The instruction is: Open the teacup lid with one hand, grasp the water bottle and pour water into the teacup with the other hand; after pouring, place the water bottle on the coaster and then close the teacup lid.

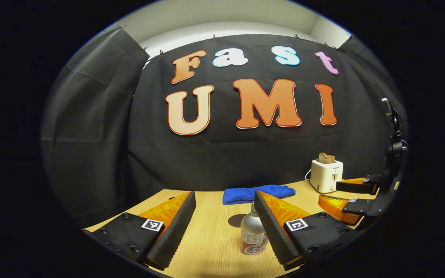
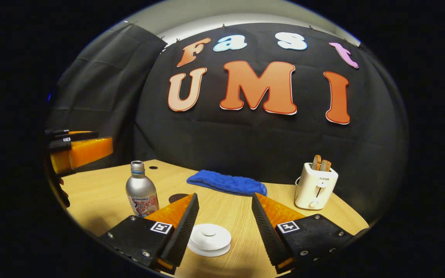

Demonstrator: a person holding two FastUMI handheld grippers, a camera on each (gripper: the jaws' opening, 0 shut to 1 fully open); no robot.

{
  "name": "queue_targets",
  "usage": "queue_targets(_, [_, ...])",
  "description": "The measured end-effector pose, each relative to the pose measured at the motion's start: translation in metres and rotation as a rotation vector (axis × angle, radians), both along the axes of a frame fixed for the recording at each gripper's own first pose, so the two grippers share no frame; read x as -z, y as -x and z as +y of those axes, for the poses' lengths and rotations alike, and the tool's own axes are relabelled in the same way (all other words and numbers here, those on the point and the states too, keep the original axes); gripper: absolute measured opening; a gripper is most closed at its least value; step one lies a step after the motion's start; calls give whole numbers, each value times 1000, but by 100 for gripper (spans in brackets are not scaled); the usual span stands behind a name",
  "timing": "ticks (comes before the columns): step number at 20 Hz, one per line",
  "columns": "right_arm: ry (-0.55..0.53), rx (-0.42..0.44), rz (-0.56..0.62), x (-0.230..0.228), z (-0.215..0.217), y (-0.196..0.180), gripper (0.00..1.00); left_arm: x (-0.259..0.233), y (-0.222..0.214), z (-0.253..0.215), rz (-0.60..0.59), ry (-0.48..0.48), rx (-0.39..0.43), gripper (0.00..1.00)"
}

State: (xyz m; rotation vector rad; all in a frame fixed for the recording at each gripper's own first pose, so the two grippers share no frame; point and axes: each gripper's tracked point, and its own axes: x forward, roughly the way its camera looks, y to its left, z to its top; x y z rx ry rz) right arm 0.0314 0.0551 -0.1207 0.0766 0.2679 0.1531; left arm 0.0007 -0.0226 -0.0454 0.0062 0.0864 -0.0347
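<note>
A: While hovering over the teacup lid (image 2: 209,238), right gripper (image 2: 225,197) spread wide, gripping nothing. Best way down?

B: Straight down, jaws either side of the small knob at the lid's centre, knob midway between the pads. Close gently, then lift vertically. No sideways drag, or risk of tipping the cup beneath. Cup body mostly hidden under the lid, so hard to judge its depth.

A: And the left gripper (image 1: 224,200)?

B: Likewise released, holding nothing. Water bottle (image 1: 253,231) low between its jaws, close by the right-hand one; touching or not, impossible to say. Centre first, then clamp on the body below the shoulder, not on the narrow neck.

A: Bottle's attitude?

B: Upright on the surface (image 1: 207,239), long axis vertical, neck pointing up. Lid lying flat, knob up, axis vertical too.

A: Whereabouts of the rest?

B: Going by the right gripper view, bottle left of the lid; dark round coaster (image 2: 178,197) near the bottle, just to its right. Blue cloth (image 2: 226,182) and white toaster (image 2: 315,185) farther back, well apart from the work.

A: Order?

B: Lid off first, judging by its seat on the cup; pouring only afterwards.
</note>
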Motion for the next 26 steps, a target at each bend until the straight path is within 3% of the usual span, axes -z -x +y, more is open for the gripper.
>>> queue_targets(4, [2, -41, 61, 25, 17, -3, 72, 9, 1, 5, 16, -11, -3, 99])
queue_targets(7, [-8, -61, 100, 45, 25, 0, 69, 10, 2, 6, 23, -18, -3, 100])
queue_targets(13, [4, -82, 187, 83, 34, 1, 49, 29, 5, 5, 61, -20, 9, 100])
queue_targets(15, [14, -85, 166, 80, 36, -2, 43, 33, 6, 5, 72, -29, 13, 96])
queue_targets(16, [24, -77, 162, 80, 33, -1, 39, 34, 6, 5, 75, -27, 18, 99])
queue_targets(17, [28, -71, 162, 79, 30, -2, 31, 35, 7, 5, 76, -22, 22, 95])
queue_targets(18, [34, -72, 157, 79, 31, -2, 27, 35, 9, 4, 78, -18, 27, 99])
queue_targets(26, [-59, -93, 152, 58, 28, 4, 23, 45, 14, -13, 100, 7, 77, 99])
